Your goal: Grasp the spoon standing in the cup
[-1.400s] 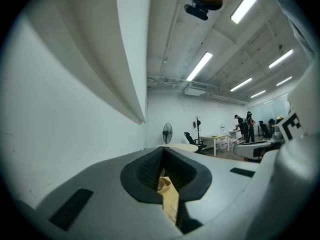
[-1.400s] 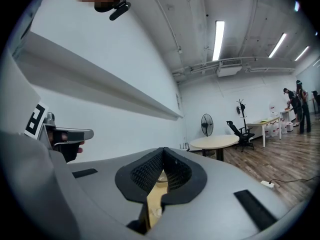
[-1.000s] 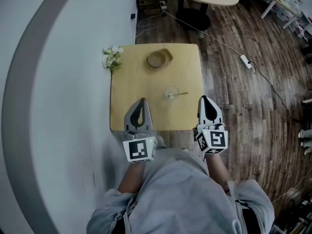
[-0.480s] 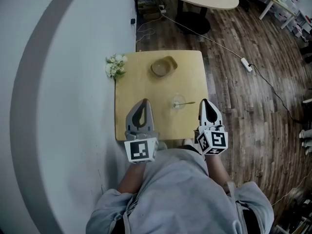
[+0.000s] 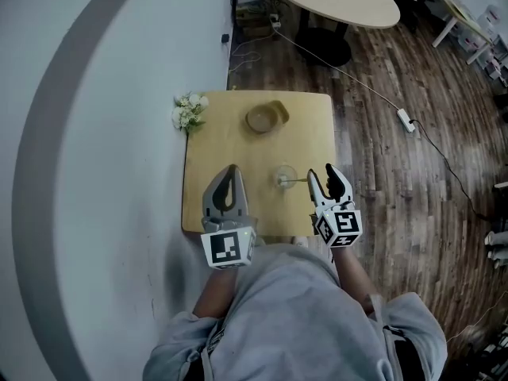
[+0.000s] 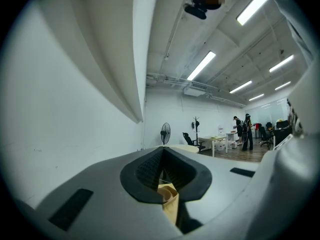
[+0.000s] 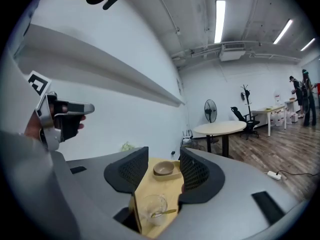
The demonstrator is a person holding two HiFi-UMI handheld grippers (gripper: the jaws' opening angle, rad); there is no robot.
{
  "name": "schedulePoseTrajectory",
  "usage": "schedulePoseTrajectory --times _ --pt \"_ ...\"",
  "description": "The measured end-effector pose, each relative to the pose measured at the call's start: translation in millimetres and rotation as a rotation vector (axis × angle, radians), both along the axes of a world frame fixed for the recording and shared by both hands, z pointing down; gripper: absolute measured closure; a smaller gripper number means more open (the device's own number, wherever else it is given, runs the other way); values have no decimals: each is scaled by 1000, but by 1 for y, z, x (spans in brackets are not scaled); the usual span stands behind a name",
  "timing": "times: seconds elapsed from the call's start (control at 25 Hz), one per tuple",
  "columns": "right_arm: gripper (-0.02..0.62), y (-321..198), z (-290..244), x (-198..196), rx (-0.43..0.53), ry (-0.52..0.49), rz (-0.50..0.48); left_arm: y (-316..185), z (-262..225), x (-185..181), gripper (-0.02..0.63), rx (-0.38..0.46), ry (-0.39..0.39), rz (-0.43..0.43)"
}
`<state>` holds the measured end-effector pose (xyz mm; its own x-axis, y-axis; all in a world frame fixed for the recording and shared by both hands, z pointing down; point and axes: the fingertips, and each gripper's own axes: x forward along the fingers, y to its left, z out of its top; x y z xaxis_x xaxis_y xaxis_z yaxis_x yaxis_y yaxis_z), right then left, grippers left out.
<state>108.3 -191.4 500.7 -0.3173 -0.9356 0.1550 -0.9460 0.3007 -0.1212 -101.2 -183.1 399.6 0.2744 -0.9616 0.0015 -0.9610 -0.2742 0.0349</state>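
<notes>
Holding a slim spoon (image 5: 297, 179), a clear round cup (image 5: 281, 171) tops the wooden table (image 5: 226, 145).

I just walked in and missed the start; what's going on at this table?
A person holds a gripper in each hand over a small wooden table. The right gripper faces the clear cup with the spoon in it; its jaws are opening, nothing gripped yet. The left gripper hangs shut and empty. The bowl and flowers sit apart.
</notes>
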Motion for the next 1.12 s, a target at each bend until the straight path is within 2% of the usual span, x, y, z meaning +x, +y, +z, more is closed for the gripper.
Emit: schedulePoseTrajectory --times 0.24,0.6,1.12 --pt "434 -2 52 2 -97 47 -4 6 4 -3 604 -6 5 -56" --pt "442 3 105 5 -213 78 -40 22 6 -14 604 -36 -44 -139" --pt "445 3 153 2 -336 6 -72 51 6 -35 604 -66 -81 -259"
